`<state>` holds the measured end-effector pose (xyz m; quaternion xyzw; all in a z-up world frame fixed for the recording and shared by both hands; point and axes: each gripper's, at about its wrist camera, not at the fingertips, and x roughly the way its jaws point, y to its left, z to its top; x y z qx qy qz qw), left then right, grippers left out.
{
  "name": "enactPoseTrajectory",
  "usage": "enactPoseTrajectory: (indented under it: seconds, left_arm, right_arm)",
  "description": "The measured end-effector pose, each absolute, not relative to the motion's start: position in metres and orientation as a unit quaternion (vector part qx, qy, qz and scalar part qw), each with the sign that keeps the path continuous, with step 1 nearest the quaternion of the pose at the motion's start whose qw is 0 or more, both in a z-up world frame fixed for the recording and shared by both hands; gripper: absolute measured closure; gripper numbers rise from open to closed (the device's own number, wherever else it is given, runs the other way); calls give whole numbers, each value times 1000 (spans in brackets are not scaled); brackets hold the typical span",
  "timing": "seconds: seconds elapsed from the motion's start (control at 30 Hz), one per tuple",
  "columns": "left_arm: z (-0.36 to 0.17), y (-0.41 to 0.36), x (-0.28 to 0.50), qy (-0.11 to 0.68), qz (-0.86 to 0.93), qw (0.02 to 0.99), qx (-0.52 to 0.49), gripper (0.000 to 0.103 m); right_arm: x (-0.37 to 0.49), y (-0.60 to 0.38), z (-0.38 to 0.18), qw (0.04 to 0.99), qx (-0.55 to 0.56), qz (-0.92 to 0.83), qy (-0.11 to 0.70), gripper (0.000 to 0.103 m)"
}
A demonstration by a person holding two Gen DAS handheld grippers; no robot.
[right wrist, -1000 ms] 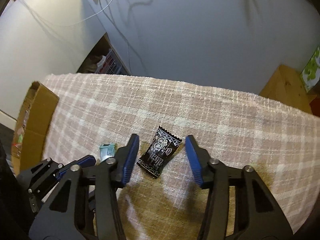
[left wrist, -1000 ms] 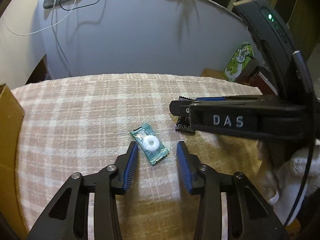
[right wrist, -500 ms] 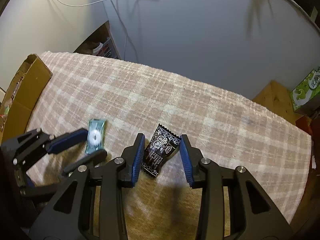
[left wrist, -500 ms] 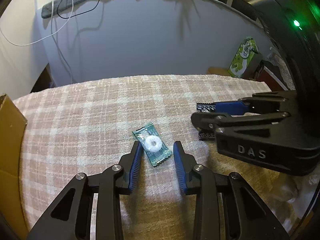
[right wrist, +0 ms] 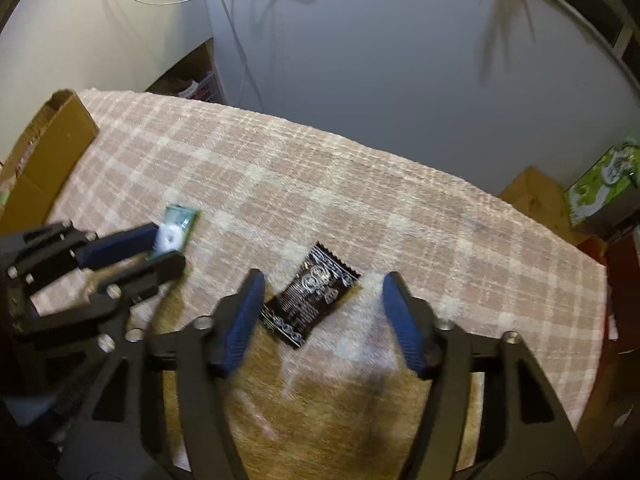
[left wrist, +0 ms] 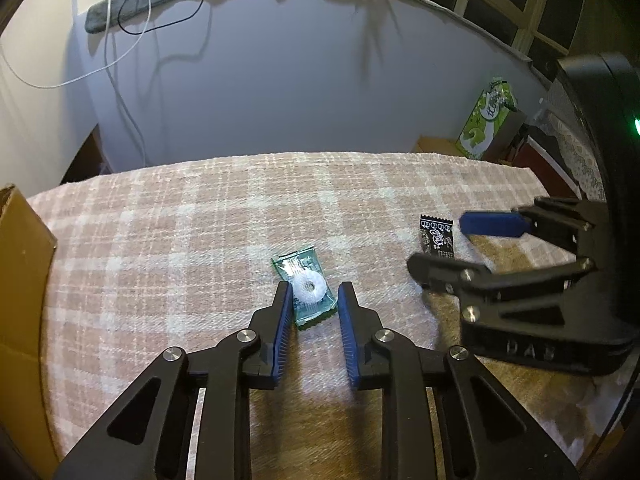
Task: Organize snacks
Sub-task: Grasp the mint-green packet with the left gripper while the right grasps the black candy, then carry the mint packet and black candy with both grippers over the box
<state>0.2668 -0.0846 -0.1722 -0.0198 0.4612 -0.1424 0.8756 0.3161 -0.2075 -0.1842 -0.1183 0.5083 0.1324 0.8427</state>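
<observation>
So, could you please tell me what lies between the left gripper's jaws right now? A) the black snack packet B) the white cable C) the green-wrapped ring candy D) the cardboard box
C: the green-wrapped ring candy lies on the checked cloth between the left gripper jaws, while the black snack packet lies off by the right gripper.

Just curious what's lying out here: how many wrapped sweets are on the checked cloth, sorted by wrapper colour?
Green wrapper with a white ring sweet: 1
Black wrapper with white print: 1
Total: 2, both lying on the pink-and-white checked cloth.
</observation>
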Motion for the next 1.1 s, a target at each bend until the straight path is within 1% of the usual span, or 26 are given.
enactPoseTrajectory:
  seconds: [0.07,0.1,0.17,0.2,0.23,0.53,0.9,1.1]
  left_arm:
    - [-172,-84,266,461,-142,875,-23,82]
    - [-172,-83,265,461,-142,875,-23,82]
    - [-171,-83,263,461,-140,876,-22,82]
    - [-171,-82,261,461,-140,876,-21,82]
    - [-170,-80,259,461,-140,876,-22,82]
    - [-151,-58,240,445,-134,885,-30,82]
    - [-114,-20,209,412,-111,903,-48,82]
    - [-98,-3,194,394,-93,913,-48,82]
  right_arm:
    - [314,-208,-187,841,-115,135,511,39]
    - [312,-209,-186,843,-111,137,508,42]
    - [312,-209,-185,845,-109,140,505,57]
    - [312,-209,-184,846,-110,140,503,72]
    - [312,-209,-183,846,-112,139,502,81]
    - [306,-209,-172,848,-84,157,499,82]
    - [274,-185,-129,861,-81,196,462,82]
    - [260,-154,-108,863,-85,225,444,81]
